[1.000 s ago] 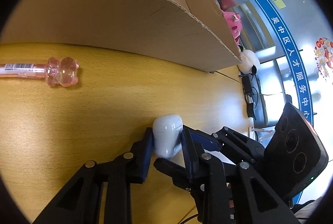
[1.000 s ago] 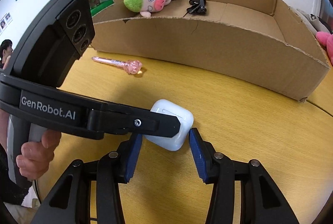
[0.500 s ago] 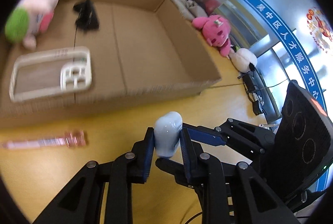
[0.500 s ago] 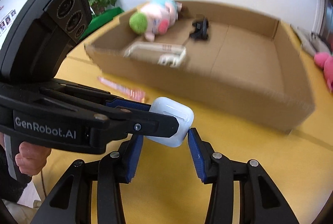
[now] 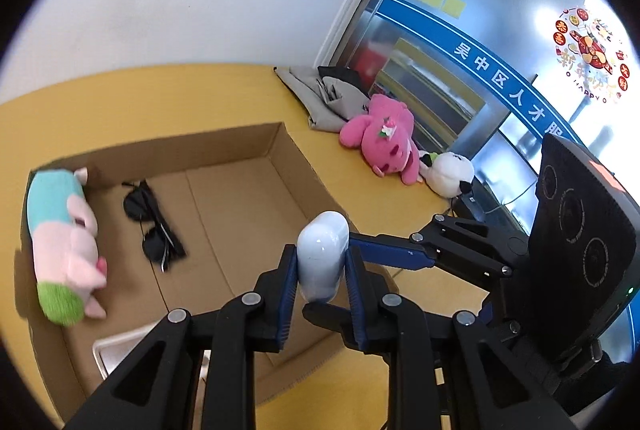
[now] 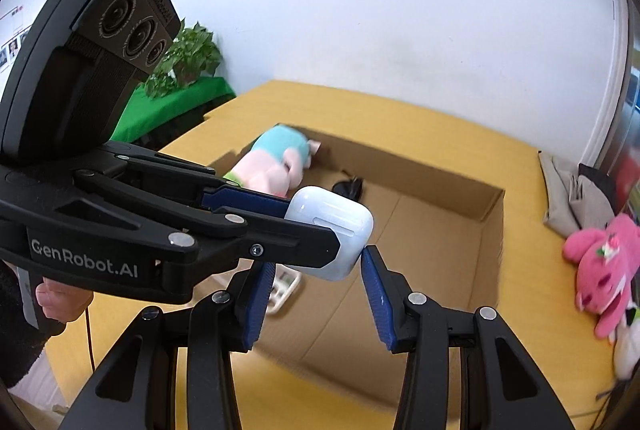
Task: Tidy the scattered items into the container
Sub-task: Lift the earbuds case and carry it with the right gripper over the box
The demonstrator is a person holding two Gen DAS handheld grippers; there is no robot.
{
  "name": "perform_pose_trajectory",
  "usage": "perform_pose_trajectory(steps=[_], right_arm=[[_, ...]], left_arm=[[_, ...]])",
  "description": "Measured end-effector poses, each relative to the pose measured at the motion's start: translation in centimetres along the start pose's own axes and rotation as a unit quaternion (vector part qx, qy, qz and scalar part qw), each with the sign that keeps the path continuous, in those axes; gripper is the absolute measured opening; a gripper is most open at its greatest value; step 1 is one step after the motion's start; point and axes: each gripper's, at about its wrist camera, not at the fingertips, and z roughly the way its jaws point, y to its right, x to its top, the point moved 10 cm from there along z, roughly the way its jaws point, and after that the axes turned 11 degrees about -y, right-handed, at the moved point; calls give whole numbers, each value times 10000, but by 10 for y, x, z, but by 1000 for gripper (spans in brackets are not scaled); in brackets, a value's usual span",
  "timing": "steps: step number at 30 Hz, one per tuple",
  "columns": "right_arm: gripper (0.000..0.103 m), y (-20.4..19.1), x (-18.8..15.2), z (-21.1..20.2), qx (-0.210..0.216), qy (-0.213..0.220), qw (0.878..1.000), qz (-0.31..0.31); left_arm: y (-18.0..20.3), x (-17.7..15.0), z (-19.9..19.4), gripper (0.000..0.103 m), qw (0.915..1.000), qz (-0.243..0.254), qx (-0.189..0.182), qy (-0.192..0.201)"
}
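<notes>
At the far left of the left wrist view, a plush pig in teal, pink and green (image 5: pixel 66 242) lies inside the shallow brown cardboard box (image 5: pixel 288 158), and just to its right a pair of black sunglasses (image 5: pixel 154 226) rests on the box floor. A white plastic tray (image 5: pixel 120 344) shows at the box's near edge, mostly hidden by the fingers. Next comes the left gripper (image 5: pixel 322 268), narrow and clamped on the glossy white rounded earbud case (image 5: pixel 322 258), which it carries in the air over the box's near right corner. The grip sits low on a smooth curved shell, so the case could squirt out if the pads ease or the hand jolts, and from here it might land on the yellow wooden table (image 5: pixel 360 190) instead of inside. Further right, the right gripper (image 6: pixel 316 280) stands partly open under the case; whether its right pad touches the case I cannot tell, it looks barely clear. A bump between the two tools could twist the case loose. Releasing above the sunglasses risks knocking them. At far right a pink plush toy (image 5: pixel 384 142) lies on the table outside the box
</notes>
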Motion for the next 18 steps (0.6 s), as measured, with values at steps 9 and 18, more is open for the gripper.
perform_pose_trajectory(steps=[9, 18], right_arm=[[47, 43, 41, 55, 23, -432, 9989, 159], [46, 81, 51, 131, 234, -898, 9945, 476]], left_arm=[[-52, 44, 46, 22, 9989, -356, -58, -287], [-100, 62, 98, 22, 9951, -726, -69, -675]])
